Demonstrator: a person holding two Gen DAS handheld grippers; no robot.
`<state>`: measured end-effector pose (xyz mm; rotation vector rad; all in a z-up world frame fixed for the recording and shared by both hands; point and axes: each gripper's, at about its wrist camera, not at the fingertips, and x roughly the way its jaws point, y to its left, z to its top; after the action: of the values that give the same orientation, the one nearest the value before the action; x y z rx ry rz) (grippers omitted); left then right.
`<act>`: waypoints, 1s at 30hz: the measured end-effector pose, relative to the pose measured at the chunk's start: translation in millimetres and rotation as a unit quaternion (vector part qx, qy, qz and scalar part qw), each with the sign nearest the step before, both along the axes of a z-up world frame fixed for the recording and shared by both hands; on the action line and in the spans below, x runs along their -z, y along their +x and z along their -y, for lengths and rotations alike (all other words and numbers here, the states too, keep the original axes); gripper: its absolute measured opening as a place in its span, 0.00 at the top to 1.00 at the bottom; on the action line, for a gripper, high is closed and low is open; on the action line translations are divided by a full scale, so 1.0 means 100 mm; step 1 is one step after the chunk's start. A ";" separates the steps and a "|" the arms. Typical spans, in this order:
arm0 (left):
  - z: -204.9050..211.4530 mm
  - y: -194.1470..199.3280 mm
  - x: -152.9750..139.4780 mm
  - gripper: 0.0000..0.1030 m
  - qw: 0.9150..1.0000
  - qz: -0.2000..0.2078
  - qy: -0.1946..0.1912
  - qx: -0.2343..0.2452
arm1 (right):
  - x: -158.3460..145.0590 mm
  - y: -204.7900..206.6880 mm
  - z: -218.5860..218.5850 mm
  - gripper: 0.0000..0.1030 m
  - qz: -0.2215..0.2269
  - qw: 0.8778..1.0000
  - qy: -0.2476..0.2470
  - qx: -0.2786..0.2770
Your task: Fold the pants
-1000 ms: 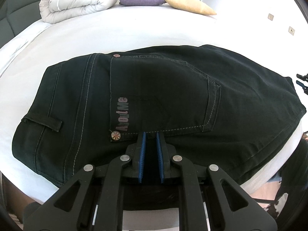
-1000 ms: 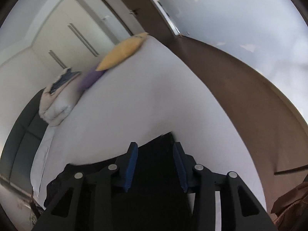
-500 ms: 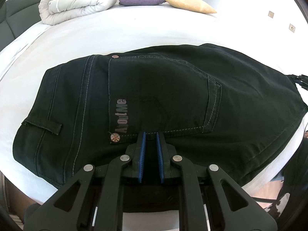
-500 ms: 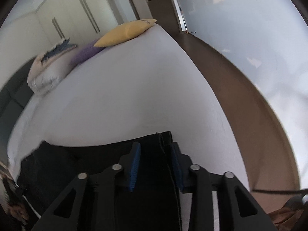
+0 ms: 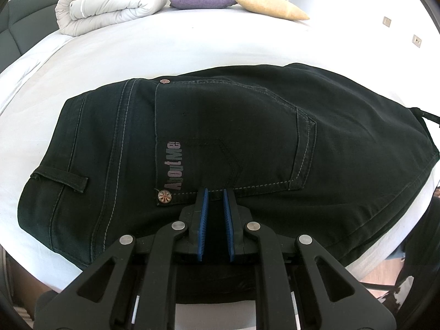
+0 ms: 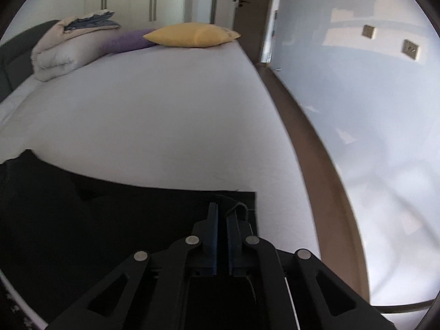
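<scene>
Holding the black pants (image 5: 233, 148) that lie across the middle of the white bed (image 5: 165, 52), we have the left tongs (image 5: 215, 192) pinching the near edge and the right tongs (image 6: 222, 214) just closed on the leg end, which could slip out if pulled hard.
</scene>
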<state>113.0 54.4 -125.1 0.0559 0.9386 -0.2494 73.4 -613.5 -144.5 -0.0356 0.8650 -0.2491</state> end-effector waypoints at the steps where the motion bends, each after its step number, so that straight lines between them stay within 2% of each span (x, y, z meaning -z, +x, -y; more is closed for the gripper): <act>1: -0.01 0.00 0.00 0.89 1.000 0.001 -0.002 -0.001 | 0.00 0.01 0.02 0.96 0.000 1.000 -0.009 0.011; 4: -0.03 -0.02 -0.01 0.89 1.000 0.005 -0.005 -0.004 | 0.06 0.03 0.11 0.97 -0.002 0.999 -0.018 0.051; 8: -0.04 -0.04 -0.01 0.89 1.000 0.009 -0.005 -0.007 | 0.22 0.10 0.25 0.97 -0.005 0.995 0.005 0.101; 12: -0.09 -0.07 0.02 0.89 1.000 0.012 -0.013 -0.007 | 0.23 0.13 0.34 0.96 -0.001 0.992 0.008 0.129; 14: -0.13 -0.09 0.03 0.89 1.000 0.014 -0.019 -0.006 | 0.22 0.07 0.52 0.98 -0.007 0.985 0.013 0.174; 16: -0.16 -0.10 0.03 0.89 1.000 0.016 -0.023 -0.006 | 0.16 -0.08 0.74 0.86 -0.002 0.973 0.041 0.227; 17: -0.17 -0.11 0.03 0.89 1.000 0.017 -0.024 -0.006 | 0.09 -0.17 0.77 0.86 0.005 0.967 0.043 0.249; 18: -0.18 -0.11 0.04 0.89 1.000 0.018 -0.025 -0.007 | -0.01 -0.27 0.75 0.86 0.022 0.967 0.048 0.250; 21: -0.21 -0.12 0.04 0.89 0.999 0.020 -0.026 -0.008 | -0.25 -0.49 0.40 0.86 0.064 0.975 0.091 0.192; 24: -0.23 -0.14 0.06 0.89 0.999 0.021 -0.030 -0.009 | -0.27 -0.51 -0.23 0.86 0.055 0.980 0.166 0.092; 26: -0.24 -0.14 0.05 0.89 0.999 0.020 -0.031 -0.009 | -0.20 -0.42 -0.75 0.86 0.035 0.974 0.223 0.023; 28: -0.25 -0.14 0.05 0.89 0.999 0.020 -0.032 -0.008 | -0.07 -0.29 -1.26 0.86 0.013 0.959 0.280 -0.039; 30: -0.25 -0.15 0.04 0.89 0.999 0.019 -0.031 -0.006 | 0.10 -0.15 -1.63 0.86 -0.012 0.946 0.313 -0.079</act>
<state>98.1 79.7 -129.1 -0.0029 0.8925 -0.2647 58.1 -450.1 -155.0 0.4837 0.9279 0.1856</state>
